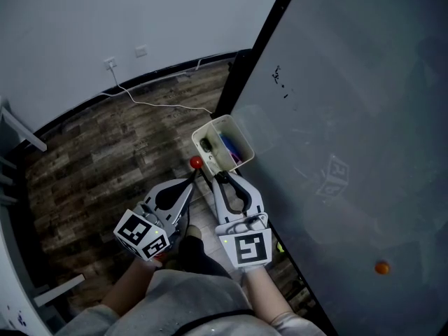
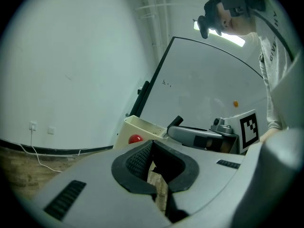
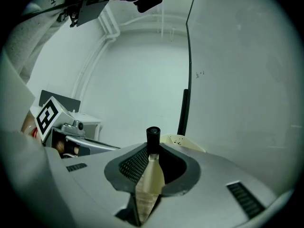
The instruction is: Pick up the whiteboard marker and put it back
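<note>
Whiteboard marker, black-capped with a pale barrel (image 3: 153, 137), is sitting pinched between the right gripper's (image 3: 152, 147) pads, its cap end poking past the jaw tips. Just ahead of those tips, a cream open-topped plastic box (image 1: 208, 128) is hanging at the edge of the grey whiteboard (image 1: 364, 117), holding a blue item (image 1: 229, 147) and a black item (image 1: 206, 145). Left gripper (image 1: 194, 180) is idling alongside, jaws pressed together, empty.

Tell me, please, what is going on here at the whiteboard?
A person stands at the whiteboard with a gripper in each hand. The right gripper has its jaws closed on a black-capped whiteboard marker, right at the cream holder on the board's edge, which has other pens in it. The left gripper sits beside it, jaws together and empty.
</note>
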`<action>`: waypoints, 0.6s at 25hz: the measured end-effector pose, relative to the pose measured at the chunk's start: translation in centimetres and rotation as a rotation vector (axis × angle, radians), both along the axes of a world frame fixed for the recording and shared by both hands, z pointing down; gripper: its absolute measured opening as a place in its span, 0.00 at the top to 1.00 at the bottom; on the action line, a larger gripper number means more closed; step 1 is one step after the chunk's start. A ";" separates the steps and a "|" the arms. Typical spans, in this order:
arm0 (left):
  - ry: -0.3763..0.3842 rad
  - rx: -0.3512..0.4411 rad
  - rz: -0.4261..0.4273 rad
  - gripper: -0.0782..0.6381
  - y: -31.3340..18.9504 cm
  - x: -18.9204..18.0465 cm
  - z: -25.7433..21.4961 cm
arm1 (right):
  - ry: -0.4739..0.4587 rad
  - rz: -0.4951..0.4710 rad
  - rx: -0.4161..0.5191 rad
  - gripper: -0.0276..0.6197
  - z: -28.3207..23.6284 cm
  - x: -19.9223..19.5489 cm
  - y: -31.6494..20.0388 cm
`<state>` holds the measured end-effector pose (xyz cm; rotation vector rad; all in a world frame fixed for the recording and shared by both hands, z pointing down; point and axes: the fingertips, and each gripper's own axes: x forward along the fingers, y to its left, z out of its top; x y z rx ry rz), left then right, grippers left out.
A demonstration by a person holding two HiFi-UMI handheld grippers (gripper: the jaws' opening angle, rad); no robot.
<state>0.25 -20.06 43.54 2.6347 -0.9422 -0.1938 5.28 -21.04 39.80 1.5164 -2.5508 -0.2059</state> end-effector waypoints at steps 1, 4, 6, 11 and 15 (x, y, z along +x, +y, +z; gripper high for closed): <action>0.001 0.003 0.001 0.87 0.0 0.0 -0.1 | -0.010 0.004 0.004 0.84 -0.3 0.0 0.0; 0.006 0.010 0.004 0.87 0.0 0.0 -0.5 | -0.032 0.015 0.015 0.84 -1.0 0.2 0.0; 0.008 0.016 0.006 0.87 0.1 -0.1 -0.7 | -0.033 0.015 0.023 0.84 -1.4 0.1 0.0; 0.008 0.030 0.010 0.87 0.4 -0.3 -1.5 | -0.044 0.015 0.029 0.84 -2.6 0.0 0.4; 0.007 0.042 0.011 0.87 0.3 -0.4 -2.0 | -0.048 0.016 0.023 0.84 -3.0 0.2 0.5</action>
